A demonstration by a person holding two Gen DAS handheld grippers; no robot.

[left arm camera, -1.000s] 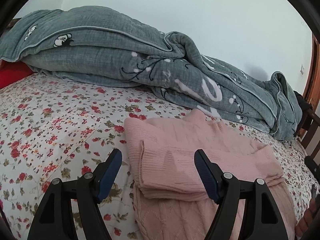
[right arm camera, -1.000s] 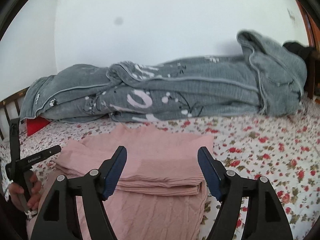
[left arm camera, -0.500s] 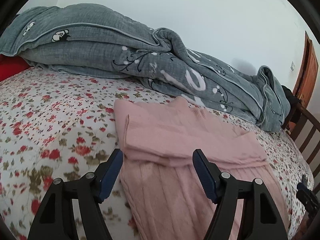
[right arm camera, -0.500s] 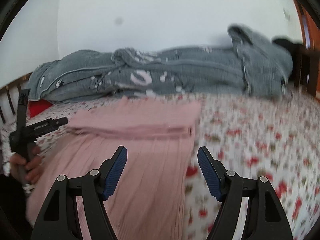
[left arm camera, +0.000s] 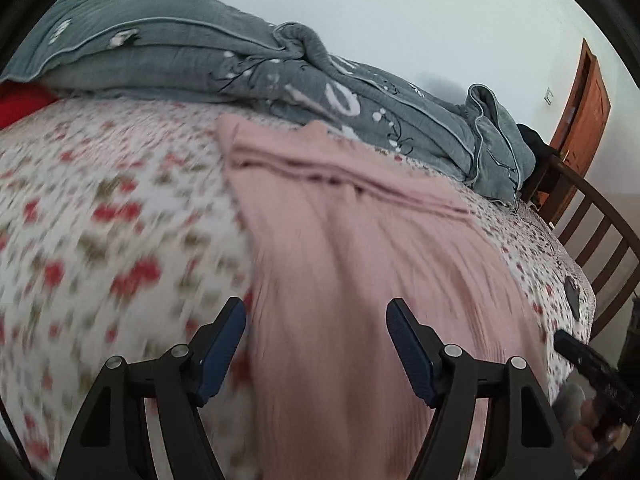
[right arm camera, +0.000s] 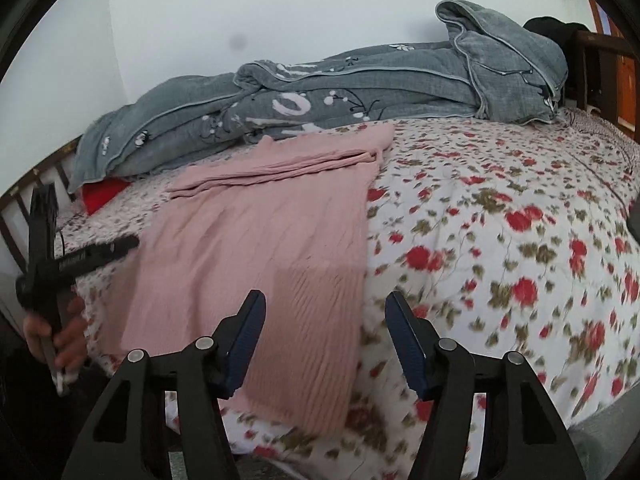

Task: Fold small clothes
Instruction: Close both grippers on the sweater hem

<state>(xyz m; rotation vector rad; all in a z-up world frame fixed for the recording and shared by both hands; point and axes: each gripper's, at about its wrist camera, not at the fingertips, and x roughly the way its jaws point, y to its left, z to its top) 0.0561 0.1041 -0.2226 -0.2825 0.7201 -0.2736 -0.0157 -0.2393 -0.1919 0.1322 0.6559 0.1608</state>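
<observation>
**Pink sweater half folded, hem end waiting**

Pink ribbed knit sweater lies flat on the white bedsheet printed with red flowers, its far end already doubled into a layered band of folds near the rumpled grey quilted blanket along the wall. The near hem reaches the mattress edge.

Both tools are released and carry nothing. The left gripper hangs over the sweater's left border with its blue pads spread wide; the right gripper straddles the right border near the hem corner, equally spread.

The knit looks soft, light and limp, with vertical ribs that should give the pads good purchase. It will likely sag and stretch if lifted by one point, so the two hem corners seem the best holds, pinched through the full thickness and carried together towards the folded band.
</observation>
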